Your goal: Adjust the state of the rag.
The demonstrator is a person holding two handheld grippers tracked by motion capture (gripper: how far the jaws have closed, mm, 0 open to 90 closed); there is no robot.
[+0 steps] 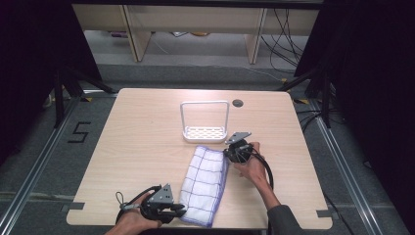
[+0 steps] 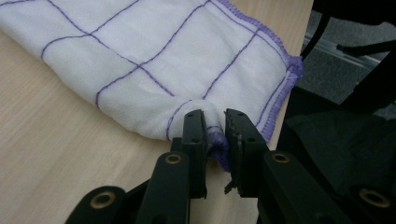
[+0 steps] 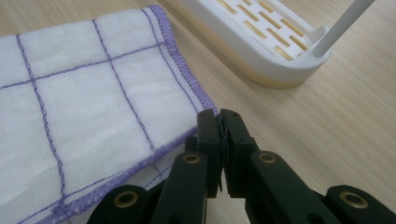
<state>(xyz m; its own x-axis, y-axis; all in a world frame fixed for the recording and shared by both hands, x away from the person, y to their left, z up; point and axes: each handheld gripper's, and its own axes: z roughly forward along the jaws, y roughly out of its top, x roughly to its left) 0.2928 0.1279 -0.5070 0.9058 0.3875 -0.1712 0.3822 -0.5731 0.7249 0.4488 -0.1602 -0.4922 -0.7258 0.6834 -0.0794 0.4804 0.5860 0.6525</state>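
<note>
Left gripper (image 2: 215, 122) jaws slightly parted around cloth (image 2: 154, 60) corner, right gripper (image 3: 219, 122) jaws pinched on its purple hem.

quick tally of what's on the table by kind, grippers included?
Cloth, white with purple grid: 1
White rack with slotted base: 1
Grippers: 2, the left gripper and the right gripper, each at a corner of the cloth
Total: 4

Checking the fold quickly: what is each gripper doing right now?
Left gripper: shut on the cloth, pinching its purple-edged corner.
Right gripper: shut on the cloth's hem.
</note>
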